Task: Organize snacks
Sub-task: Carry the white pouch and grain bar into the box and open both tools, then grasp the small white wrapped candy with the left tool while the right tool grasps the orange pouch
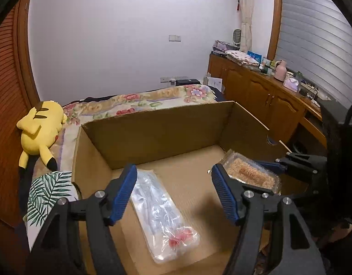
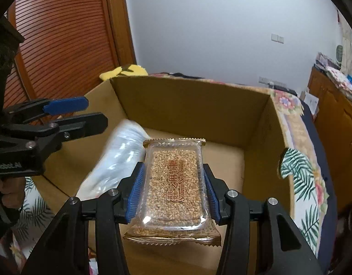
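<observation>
A: Why is the sesame bar [image 2: 173,183] over the box [image 2: 192,105]?
B: The right tongs [image 2: 173,191] clamp its sides, ready to set it beside the clear pack [image 1: 163,215] on the box floor; the left tongs [image 1: 173,194] gape empty above that pack
</observation>
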Demonstrator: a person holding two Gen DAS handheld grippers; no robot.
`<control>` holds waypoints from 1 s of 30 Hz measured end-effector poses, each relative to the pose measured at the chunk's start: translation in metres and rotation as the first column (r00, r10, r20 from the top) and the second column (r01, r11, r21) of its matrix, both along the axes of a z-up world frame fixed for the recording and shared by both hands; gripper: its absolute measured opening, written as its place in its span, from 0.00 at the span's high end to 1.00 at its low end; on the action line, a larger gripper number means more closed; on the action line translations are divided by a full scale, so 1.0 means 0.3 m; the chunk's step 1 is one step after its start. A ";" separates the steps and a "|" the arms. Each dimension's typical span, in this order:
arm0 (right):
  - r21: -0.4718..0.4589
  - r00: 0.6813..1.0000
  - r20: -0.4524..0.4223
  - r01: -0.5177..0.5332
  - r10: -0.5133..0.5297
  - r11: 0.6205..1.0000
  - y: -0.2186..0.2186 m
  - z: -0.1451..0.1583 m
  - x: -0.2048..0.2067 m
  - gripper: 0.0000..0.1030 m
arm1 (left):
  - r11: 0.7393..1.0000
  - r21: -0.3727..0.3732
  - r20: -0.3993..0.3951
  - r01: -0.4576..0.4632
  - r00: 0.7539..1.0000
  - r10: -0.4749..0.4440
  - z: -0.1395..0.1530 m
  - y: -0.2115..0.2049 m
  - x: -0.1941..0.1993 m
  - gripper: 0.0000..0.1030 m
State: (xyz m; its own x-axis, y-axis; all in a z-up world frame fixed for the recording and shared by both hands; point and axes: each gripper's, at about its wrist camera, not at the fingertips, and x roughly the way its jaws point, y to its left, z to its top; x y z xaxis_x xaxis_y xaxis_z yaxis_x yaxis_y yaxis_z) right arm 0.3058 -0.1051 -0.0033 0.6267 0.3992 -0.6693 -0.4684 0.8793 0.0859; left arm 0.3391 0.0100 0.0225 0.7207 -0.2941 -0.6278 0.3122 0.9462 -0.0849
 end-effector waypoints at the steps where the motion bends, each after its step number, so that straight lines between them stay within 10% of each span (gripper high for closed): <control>1: 0.000 1.000 -0.010 0.002 -0.002 1.000 0.001 -0.009 0.000 0.51 | 1.000 -0.003 -0.002 -0.001 1.000 0.001 0.001 0.002 -0.007 0.33; 19: 0.077 0.996 0.053 0.063 -0.067 0.995 -0.044 0.101 -0.258 0.41 | 0.998 -0.026 0.102 0.058 0.993 -0.055 0.108 0.100 -0.323 0.27; 30: 0.113 0.991 0.000 0.135 -0.136 0.984 -0.127 0.018 -0.515 0.41 | 0.997 0.014 0.064 0.072 0.995 -0.073 -0.017 0.118 -0.542 0.27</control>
State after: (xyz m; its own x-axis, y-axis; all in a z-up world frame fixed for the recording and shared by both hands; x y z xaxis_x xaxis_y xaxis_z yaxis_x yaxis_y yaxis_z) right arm 0.1512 -0.1432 0.0022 0.6849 0.3825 -0.6202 -0.3463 0.9198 0.1848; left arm 0.1765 0.0455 0.0174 0.7367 -0.3398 -0.5846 0.3843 0.9218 -0.0515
